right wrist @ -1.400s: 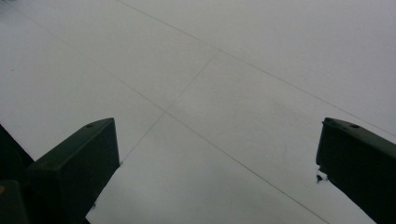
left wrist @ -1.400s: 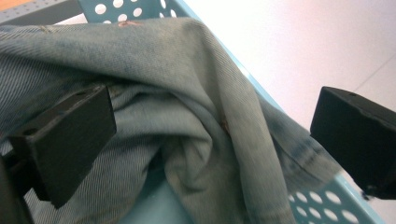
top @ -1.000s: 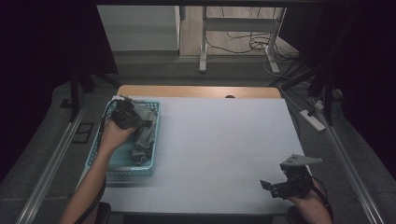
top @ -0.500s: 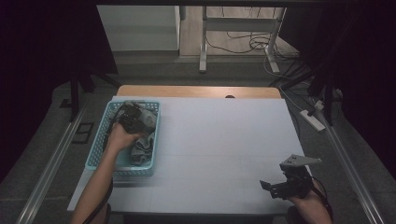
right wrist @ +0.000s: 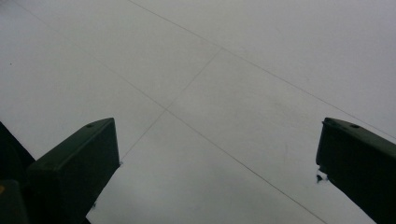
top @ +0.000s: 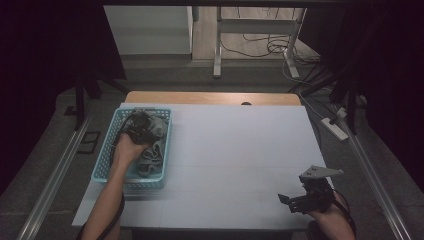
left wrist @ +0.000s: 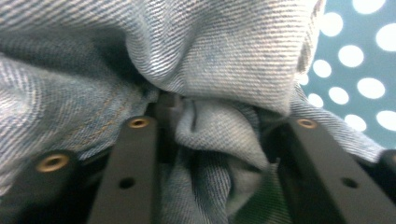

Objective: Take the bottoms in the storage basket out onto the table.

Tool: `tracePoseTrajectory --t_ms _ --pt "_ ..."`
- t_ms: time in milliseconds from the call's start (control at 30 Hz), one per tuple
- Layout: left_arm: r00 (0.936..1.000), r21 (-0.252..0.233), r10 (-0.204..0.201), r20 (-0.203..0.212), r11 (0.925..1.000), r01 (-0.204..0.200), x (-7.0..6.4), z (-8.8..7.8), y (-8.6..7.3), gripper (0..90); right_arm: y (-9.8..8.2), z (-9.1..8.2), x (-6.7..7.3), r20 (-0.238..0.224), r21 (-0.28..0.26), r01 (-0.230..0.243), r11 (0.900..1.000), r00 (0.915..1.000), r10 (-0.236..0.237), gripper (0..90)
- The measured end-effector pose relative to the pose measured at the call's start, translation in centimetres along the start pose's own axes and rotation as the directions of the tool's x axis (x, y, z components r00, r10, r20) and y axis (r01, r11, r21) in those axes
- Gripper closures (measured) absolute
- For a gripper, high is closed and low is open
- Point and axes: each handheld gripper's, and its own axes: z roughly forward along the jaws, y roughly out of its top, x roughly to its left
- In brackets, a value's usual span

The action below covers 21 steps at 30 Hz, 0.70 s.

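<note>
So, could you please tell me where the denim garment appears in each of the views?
High view: the denim garment lies in the light-blue basket at the table's left, under the left tongs.
Left gripper view: it spans most of the picture, a fold pinched between the jaws, which have just been closing.
Right gripper view: bare white table between open jaws.
Shared landmark: the perforated basket wall.

Dim high view, dark edges; gripper views brighter, close denim slightly blurred

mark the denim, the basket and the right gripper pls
denim (left wrist: 224,56): left gripper view, on the bunched fold.
basket (top: 102,162): high view, on its left wall.
right gripper (top: 286,202): high view, between its fingertips.
</note>
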Motion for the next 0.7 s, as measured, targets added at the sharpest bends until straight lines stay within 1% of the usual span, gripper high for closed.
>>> tracePoseTrajectory --t_ms 67,133,167,200,233,333,467,500,533,600,700 --pt "1.0000 0.001 0.000 -0.009 1.0000 0.000 -0.2 -0.1 0.0 66.4 0.0 0.0 0.0 0.000 0.001 0.002 1.000 1.0000 -0.002 0.0" --pt "0.9998 0.000 0.011 -0.015 0.9999 -0.011 -0.3 -0.3 0.1 67.9 0.0 0.0 0.0 0.000 -0.002 0.001 1.000 1.0000 -0.001 0.0" --pt "0.9998 -0.001 0.009 -0.015 1.0000 -0.009 -0.3 -0.3 0.1 68.3 0.0 0.0 0.0 -0.001 -0.003 0.001 1.000 1.0000 -0.001 0.0" --pt "1.0000 -0.006 0.002 -0.006 1.0000 -0.002 -0.3 -0.6 0.1 69.6 0.0 0.0 0.0 -0.003 -0.005 0.001 1.000 1.0000 -0.001 0.0" --pt "1.0000 -0.006 0.002 -0.006 1.0000 -0.002 -0.3 -0.6 0.1 70.1 0.0 0.0 0.0 -0.003 -0.005 0.001 1.000 1.0000 -0.001 0.0" --pt "0.9995 -0.021 -0.025 0.021 0.9994 0.026 0.1 -1.1 0.0 71.1 0.0 -0.1 0.0 -0.005 -0.007 0.006 1.000 1.0000 -0.006 0.0" --pt "0.9974 -0.057 -0.048 0.054 0.9971 0.051 0.6 -2.1 -0.1 71.9 0.0 -0.1 0.0 -0.007 -0.010 0.010 1.000 0.9999 -0.010 0.0" --pt "0.9962 -0.073 -0.058 0.064 0.9954 0.063 0.8 -2.5 -0.2 72.0 0.0 -0.1 0.0 -0.008 -0.011 0.009 1.000 0.9999 -0.009 0.0" --pt "0.9959 -0.081 -0.060 0.067 0.9946 0.066 0.8 -2.8 -0.2 72.0 0.0 -0.1 0.0 -0.008 -0.011 0.009 1.000 0.9999 -0.009 0.0" --pt "0.9961 -0.105 -0.061 0.063 0.9922 0.067 0.9 -3.6 -0.3 72.0 0.0 -0.1 0.0 -0.010 -0.010 0.010 1.000 0.9999 -0.010 0.0" --pt "0.9978 -0.133 -0.050 0.043 0.9895 0.055 0.7 -4.6 -0.5 72.0 0.0 -0.1 0.1 -0.010 -0.011 0.011 1.000 0.9999 -0.011 0.0"
